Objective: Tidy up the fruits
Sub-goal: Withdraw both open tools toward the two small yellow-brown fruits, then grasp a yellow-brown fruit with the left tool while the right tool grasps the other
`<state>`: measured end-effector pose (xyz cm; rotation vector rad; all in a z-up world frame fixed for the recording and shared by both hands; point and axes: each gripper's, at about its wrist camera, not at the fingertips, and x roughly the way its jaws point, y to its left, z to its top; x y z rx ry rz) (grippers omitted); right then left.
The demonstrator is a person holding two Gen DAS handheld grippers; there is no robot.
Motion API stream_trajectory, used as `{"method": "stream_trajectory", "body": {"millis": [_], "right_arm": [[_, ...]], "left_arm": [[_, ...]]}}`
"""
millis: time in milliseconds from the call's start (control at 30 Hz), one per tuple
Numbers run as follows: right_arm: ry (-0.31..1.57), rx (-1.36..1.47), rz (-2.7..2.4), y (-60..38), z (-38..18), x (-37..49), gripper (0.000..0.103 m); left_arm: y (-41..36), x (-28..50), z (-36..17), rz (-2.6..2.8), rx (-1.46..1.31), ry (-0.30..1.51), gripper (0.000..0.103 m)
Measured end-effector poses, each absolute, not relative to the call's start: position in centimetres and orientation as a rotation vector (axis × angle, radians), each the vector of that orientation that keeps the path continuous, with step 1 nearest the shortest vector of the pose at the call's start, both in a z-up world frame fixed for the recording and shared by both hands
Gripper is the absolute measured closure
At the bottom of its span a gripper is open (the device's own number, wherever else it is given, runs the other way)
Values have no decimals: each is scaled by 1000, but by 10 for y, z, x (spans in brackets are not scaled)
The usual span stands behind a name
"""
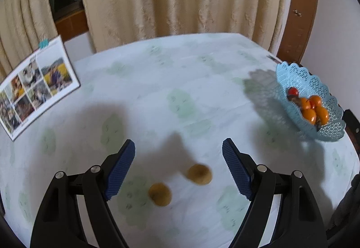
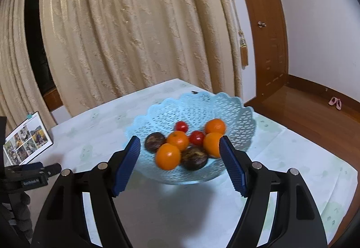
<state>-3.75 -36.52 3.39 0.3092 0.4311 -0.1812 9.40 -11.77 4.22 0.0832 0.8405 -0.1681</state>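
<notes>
While your left gripper (image 1: 178, 158) holds its jaws released above two brown fruits (image 1: 199, 174) on the table (image 1: 157, 81), left of the blue basket (image 1: 333, 130), your right gripper (image 2: 180, 153) faces that basket, jaws released.

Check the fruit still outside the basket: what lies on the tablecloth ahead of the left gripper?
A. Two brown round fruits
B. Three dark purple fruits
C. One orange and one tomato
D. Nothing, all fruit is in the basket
A. The left wrist view shows two brown round fruits lying on the tablecloth before the open left gripper, while the blue basket holding the oranges sits off to the right.
</notes>
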Motion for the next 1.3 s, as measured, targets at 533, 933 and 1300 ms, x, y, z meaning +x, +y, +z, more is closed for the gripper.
{"method": "stream_trajectory", "body": {"millis": [533,933,1300], "right_arm": [[499,234,24,-302,38,-25,29],[700,176,277,-233,21,15,29],[837,77,390,-185,-5,48,52]], "left_arm": [[-82,80,-1,-193,60,943,58],[-70,71,11,-219,31,899,77],[-45,67,35,-146,-1,833,77]]}}
